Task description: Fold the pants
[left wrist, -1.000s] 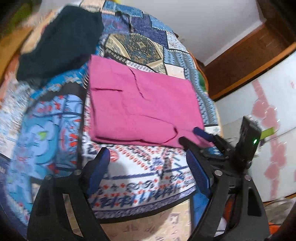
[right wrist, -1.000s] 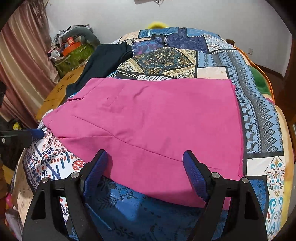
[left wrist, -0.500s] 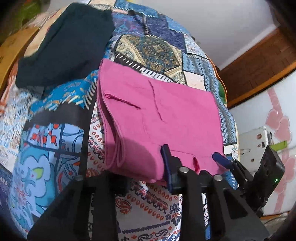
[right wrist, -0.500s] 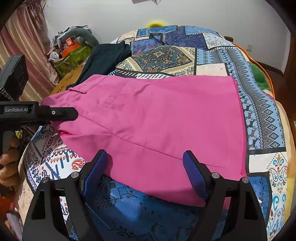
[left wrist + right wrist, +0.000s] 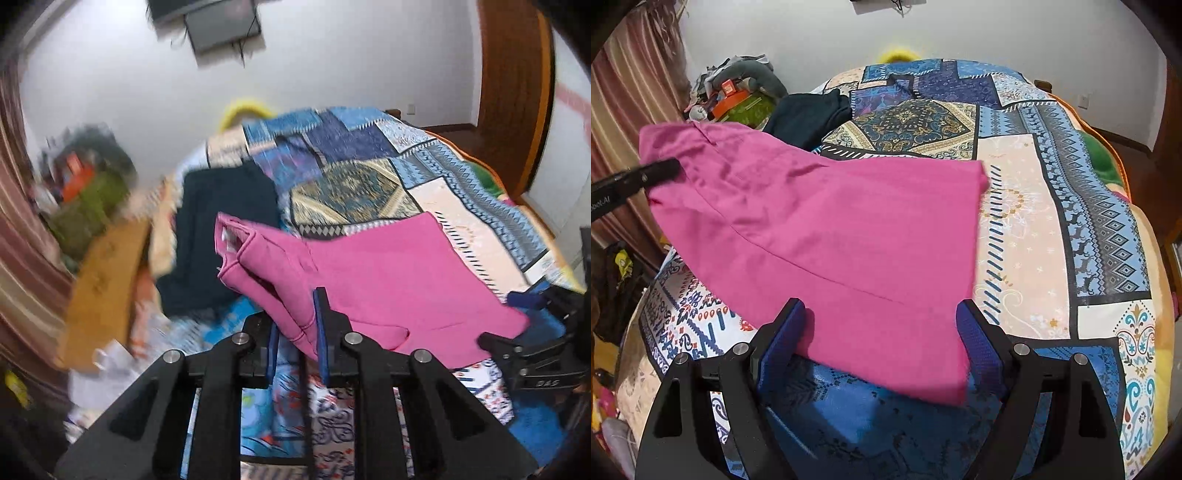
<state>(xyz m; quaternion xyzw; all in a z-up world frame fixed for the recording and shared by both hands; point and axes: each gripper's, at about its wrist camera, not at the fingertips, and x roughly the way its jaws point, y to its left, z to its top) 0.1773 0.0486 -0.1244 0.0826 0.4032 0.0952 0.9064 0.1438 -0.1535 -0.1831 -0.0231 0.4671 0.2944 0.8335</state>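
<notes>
Left tool [image 5: 297,341] clamps pink pants [image 5: 827,236] edge; right tool [image 5: 879,354] agape.

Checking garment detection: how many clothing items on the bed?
2. The pink pants lie across the near half of the bed, one end lifted in the left gripper. A dark garment sits at the far left. More could be hidden underneath.

In the right wrist view, at nine o'clock, the black body of the left gripper [image 5: 661,171] carries white lettering, cut off by the frame edge, reading "bot.AI". Other markings are too blurred to read.
</notes>
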